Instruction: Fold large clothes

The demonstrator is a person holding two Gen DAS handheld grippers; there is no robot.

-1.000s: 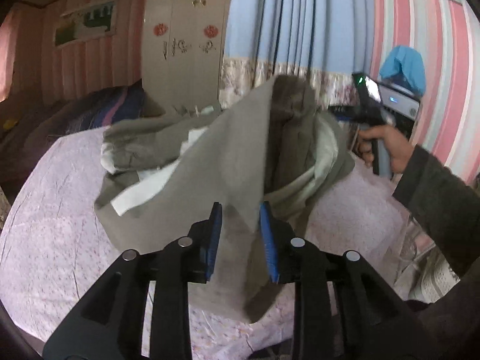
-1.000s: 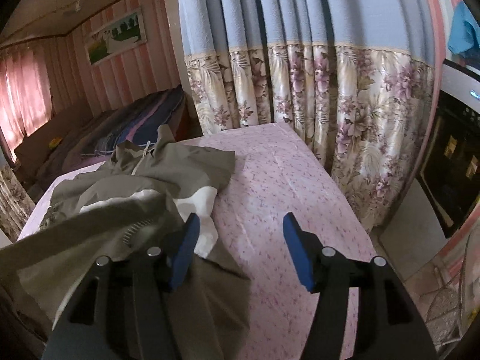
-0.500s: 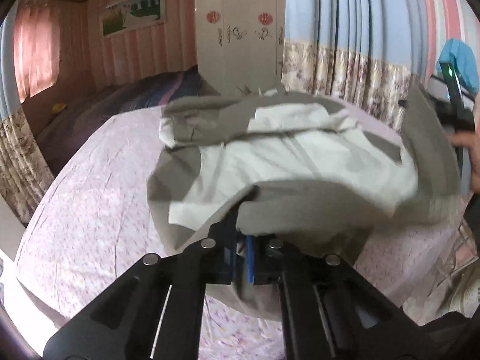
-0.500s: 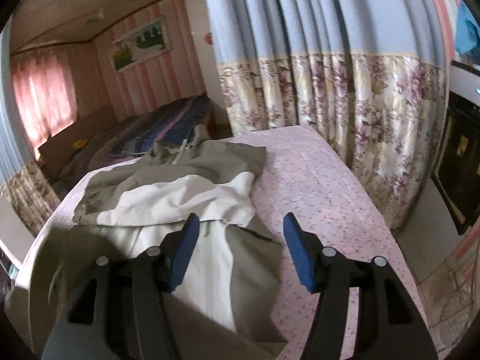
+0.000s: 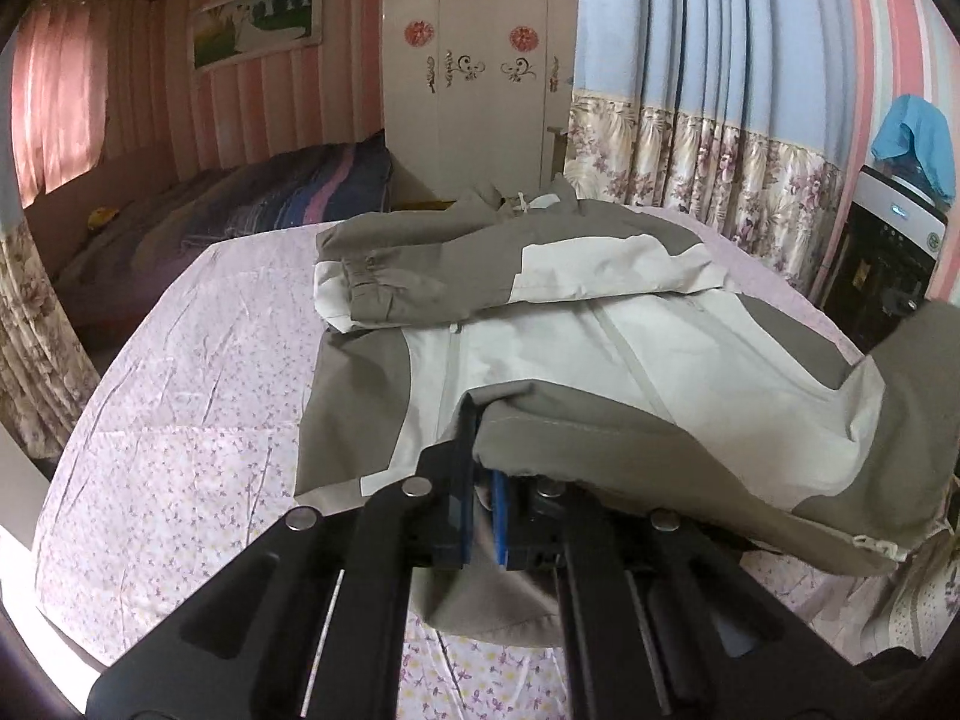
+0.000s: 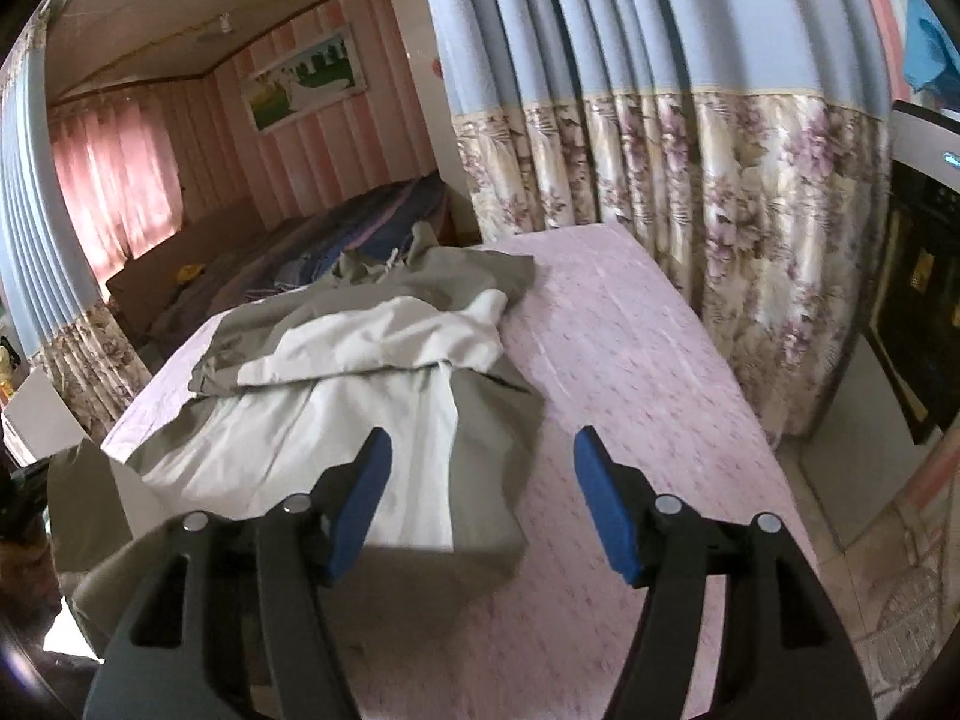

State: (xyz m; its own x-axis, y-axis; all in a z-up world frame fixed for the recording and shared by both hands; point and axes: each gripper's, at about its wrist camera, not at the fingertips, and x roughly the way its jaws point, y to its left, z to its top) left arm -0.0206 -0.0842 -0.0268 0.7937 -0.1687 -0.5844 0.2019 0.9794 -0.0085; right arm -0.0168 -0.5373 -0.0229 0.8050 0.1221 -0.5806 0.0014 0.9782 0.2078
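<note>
A grey-and-white jacket point(image 5: 600, 324) lies spread on a bed point(image 5: 198, 372) covered in a pink flowered sheet, midway through being folded. The left claw point(image 5: 483, 492), its blue pads drawn together, has the jacket's near grey hem pinched between them; the cloth drapes up and over the right-hand pad and hides its tip. One sleeve point(image 5: 420, 282) is already laid across the chest toward the far end, so the job in hand looks like the lengthwise fold, bringing the bottom hem up toward the collar. The right claw point(image 6: 480, 486) hangs above the near right part of the jacket with its jaws well apart, having just been opening a little further, and nothing pressed between them; the garment's grey right edge lies below and between the pads, while bare sheet shows under the right-hand one. In the left wrist view the lower right corner of the jacket sags loose off the near side, unsupported. The next move probably calls for the right claw to drop onto that loose hem corner and close on it, so both corners can be lifted together and carried evenly toward the collar. Floral curtains point(image 6: 690, 192) hang beyond the bed.
</note>
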